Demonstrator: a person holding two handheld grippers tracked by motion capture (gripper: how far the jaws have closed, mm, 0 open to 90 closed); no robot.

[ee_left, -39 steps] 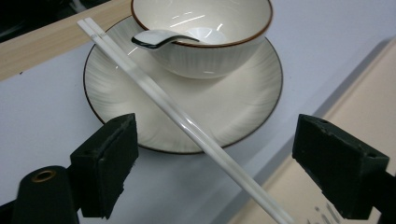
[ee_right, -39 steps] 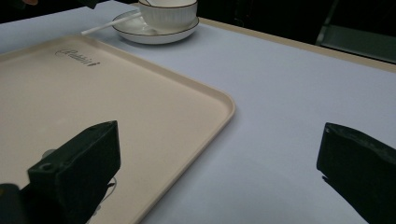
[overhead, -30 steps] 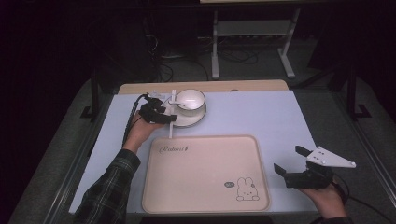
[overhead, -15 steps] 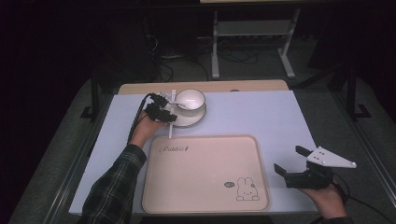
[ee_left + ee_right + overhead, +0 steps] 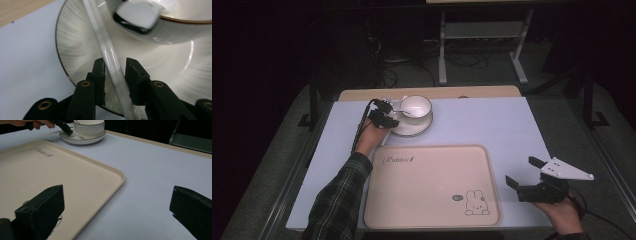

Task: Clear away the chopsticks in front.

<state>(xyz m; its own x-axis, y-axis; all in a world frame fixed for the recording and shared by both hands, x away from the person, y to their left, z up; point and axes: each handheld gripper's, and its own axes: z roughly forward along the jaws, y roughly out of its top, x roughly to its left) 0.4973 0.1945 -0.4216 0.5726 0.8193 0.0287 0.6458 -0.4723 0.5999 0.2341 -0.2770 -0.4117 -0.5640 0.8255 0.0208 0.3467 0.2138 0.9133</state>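
Jaws of the left gripper (image 5: 114,82) flank the spoon handle (image 5: 110,62) narrowly — close squarely, lift clear of saucer (image 5: 75,45); right gripper (image 5: 532,177) gapes wide.

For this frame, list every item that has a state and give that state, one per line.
Left gripper: jaws on either side of the spoon handle, small gaps visible, not yet clamped.
Right gripper: open, holding nothing, beside the tray.
Spoon: handle across the saucer, bowl end in the cup.
Cup: upright on the saucer.
Saucer: flat on the table.
Tray: flat, nothing on it.
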